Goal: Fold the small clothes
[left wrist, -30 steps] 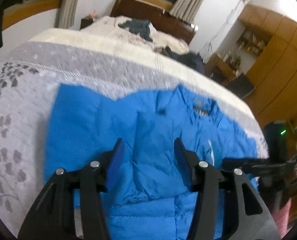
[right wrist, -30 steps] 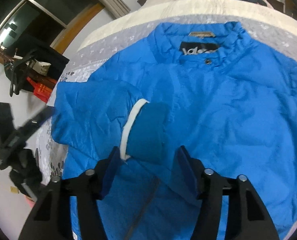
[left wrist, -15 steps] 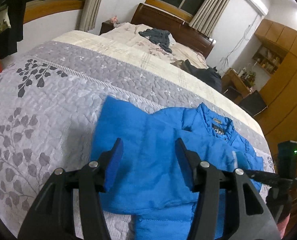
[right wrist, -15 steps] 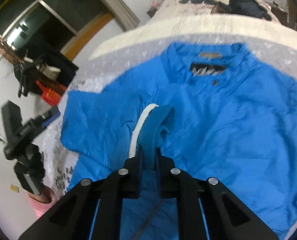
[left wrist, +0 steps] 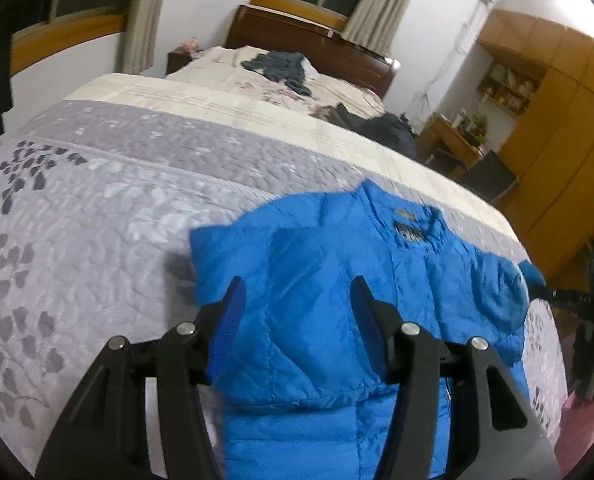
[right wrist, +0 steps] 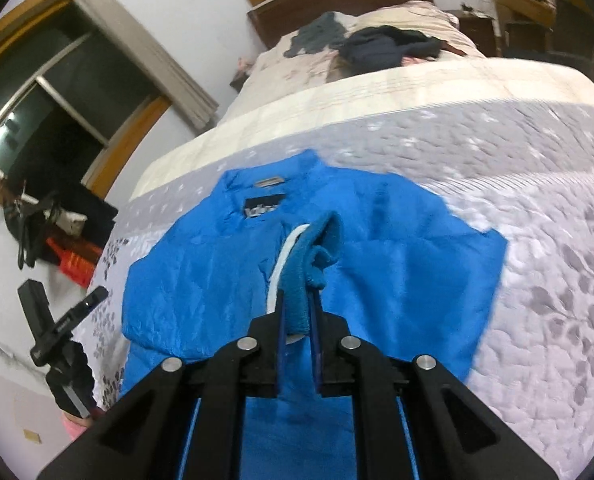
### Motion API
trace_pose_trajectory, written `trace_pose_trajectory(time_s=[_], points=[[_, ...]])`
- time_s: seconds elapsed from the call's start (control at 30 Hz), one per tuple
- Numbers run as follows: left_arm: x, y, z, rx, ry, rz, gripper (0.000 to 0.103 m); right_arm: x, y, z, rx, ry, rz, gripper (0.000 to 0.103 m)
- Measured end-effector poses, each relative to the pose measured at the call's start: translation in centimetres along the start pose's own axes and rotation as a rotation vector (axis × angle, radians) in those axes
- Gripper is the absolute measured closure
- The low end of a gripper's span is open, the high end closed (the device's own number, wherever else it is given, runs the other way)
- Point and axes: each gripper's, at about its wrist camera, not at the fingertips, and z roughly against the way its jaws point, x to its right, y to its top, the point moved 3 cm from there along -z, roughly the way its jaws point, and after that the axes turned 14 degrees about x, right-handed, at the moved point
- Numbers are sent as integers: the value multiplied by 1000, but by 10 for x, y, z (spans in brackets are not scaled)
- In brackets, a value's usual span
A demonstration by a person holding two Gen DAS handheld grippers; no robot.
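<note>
Grey quilt bears blue jacket; right gripper seemingly pinches its cuff.

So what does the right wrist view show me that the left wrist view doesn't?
Only the right wrist view: the right gripper shut on the knit cuff, lifted above the jacket, and a tripod beside the bed. Only the left wrist view: the left gripper open and holding nothing, plus wooden cabinets. Both: the blue jacket on the grey quilt and dark clothes near the headboard.
</note>
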Motion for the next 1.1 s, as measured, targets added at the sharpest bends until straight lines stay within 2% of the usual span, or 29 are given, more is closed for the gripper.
trace_pose_trajectory(time_s=[0.13, 0.3, 0.5, 0.6, 0.67, 0.73, 0.8, 0.9, 1.1], points=[[13, -15, -18, -43, 1, -49, 49, 23, -9, -2, -9, -14, -37, 93], [12, -33, -40, -102, 19, -65, 49, 47, -27, -12, -27, -58, -59, 93], [7, -41, -52, -124, 34, -75, 49, 66, -50, -27, -67, -65, -84, 92], [11, -41, -52, -120, 60, -95, 49, 58, -49, -21, -59, -97, -43, 87], [16, -37, -45, -107, 75, -96, 48, 50, -45, -15, -41, -143, -2, 80], [24, -31, -35, -85, 75, -102, 45, 37, -38, -2, 7, -174, 52, 75], [39, -24, -23, -52, 68, -109, 41, 19, -32, 7, 38, -150, 80, 73], [61, -20, -15, -33, 52, -128, 34, -8, -30, 3, 32, -103, 121, 73], [79, -36, -28, -79, 101, -206, 33, -41, -38, -31, -31, -83, 195, 73]])
